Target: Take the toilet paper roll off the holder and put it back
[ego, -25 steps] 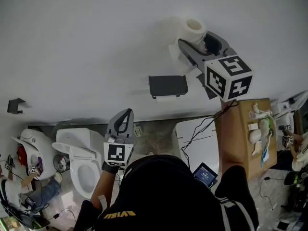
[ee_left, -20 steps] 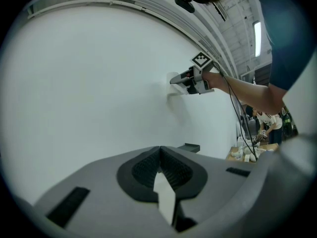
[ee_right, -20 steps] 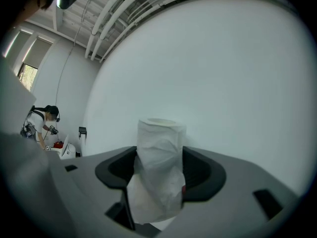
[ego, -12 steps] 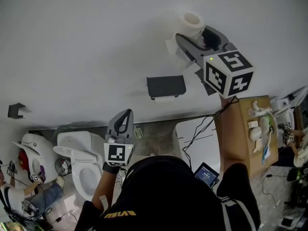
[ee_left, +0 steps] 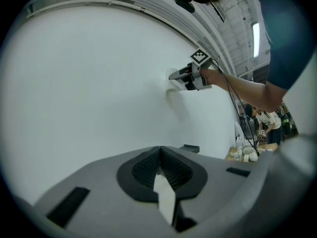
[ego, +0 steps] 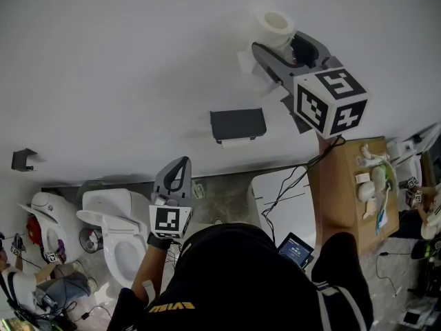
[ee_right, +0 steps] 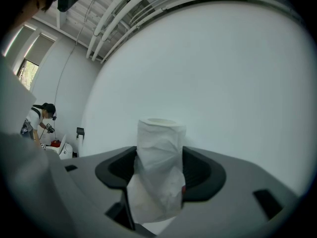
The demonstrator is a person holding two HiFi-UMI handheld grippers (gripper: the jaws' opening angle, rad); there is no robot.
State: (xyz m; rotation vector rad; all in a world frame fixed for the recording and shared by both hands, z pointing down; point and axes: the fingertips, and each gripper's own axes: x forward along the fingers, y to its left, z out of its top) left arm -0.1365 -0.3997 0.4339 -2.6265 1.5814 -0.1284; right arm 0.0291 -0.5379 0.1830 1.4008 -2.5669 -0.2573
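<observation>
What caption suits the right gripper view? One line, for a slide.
Right hand-held gripper clamps a toilet paper roll upright before a white wall.

Two grippers appear: the left hand-held gripper (ego: 181, 165) and the right hand-held gripper (ego: 277, 43). There is one toilet paper roll (ego: 274, 26), one black holder (ego: 238, 123) and one cardboard box (ego: 341, 192).

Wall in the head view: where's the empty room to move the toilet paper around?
The plain white wall is bare left of the black wall holder, up to the small black bracket, and between the holder and the white toilet paper roll above it. Crowded: white toilets lower left, brown cardboard box lower right.
</observation>
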